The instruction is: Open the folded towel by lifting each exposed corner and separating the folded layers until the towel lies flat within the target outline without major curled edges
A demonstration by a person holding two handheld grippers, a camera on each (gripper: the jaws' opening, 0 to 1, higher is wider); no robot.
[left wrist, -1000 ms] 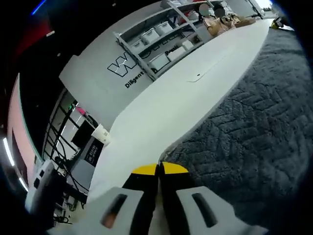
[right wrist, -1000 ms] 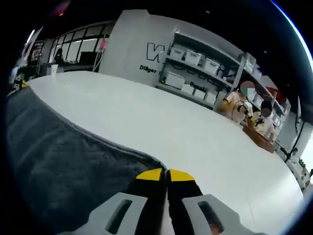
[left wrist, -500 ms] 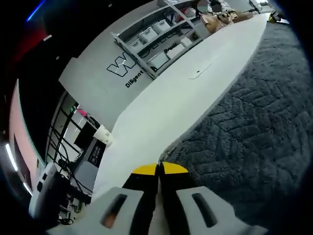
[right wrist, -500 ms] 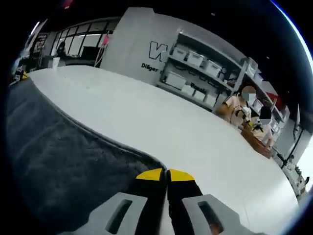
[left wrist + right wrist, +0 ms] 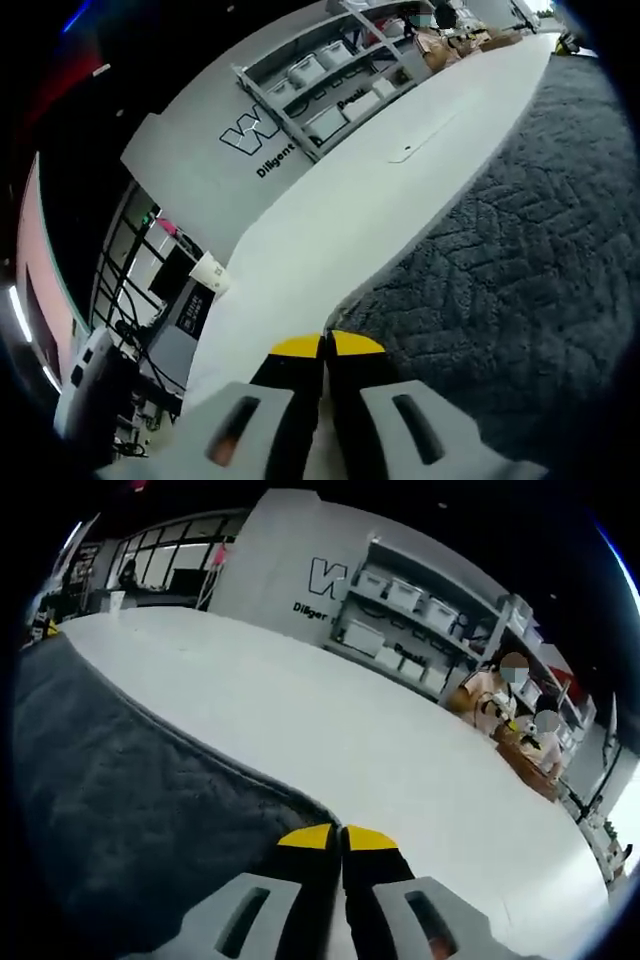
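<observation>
Left gripper: jaws pressed together, yellow tips meeting at a corner of the dark grey towel; whether cloth is pinched between them cannot be told. In the left gripper view the towel spreads out to the right of the jaws over the white table, its herringbone weave plainly visible. This view also shows a paper cup standing near the table's far edge and a thin dark mark on the bare tabletop.

Right gripper: jaws likewise closed tip to tip at a towel corner; grip on the cloth cannot be confirmed. Here the towel lies to the left of the jaws, one edge running away toward the far left.

The right gripper view shows two seated people at the table's far side. Both views take in wall shelving with white bins.
</observation>
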